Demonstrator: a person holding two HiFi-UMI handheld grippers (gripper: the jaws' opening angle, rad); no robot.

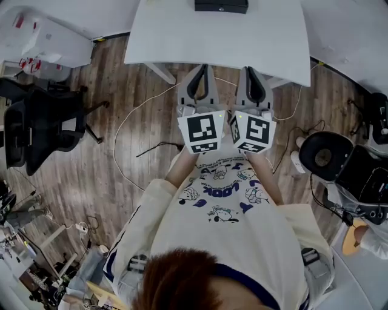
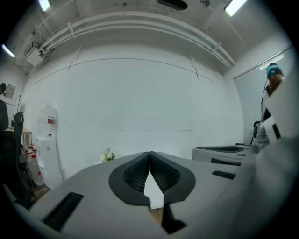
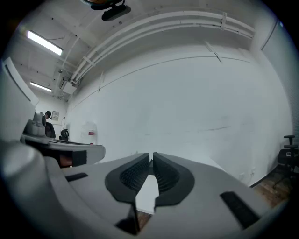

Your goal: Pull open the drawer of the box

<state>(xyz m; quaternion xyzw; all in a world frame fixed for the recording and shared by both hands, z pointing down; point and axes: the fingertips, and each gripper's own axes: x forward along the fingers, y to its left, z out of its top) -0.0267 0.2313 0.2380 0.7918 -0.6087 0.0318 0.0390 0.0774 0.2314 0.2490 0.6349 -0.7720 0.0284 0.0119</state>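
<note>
A black box (image 1: 221,5) lies at the far edge of the white table (image 1: 182,30); its drawer cannot be made out from here. Both grippers are held close to the person's chest, short of the table's near edge and far from the box. The left gripper (image 1: 199,68) has its jaws pressed together with nothing between them, as the left gripper view shows (image 2: 149,154). The right gripper (image 1: 251,70) is shut and empty as well (image 3: 151,155). Both gripper views face a bare white wall, and neither shows the box.
A black office chair (image 1: 36,130) stands on the wooden floor at the left. A round black stool (image 1: 324,156) and dark equipment are at the right. Cables (image 1: 130,118) trail over the floor under the table. A white cabinet (image 2: 46,140) stands by the wall.
</note>
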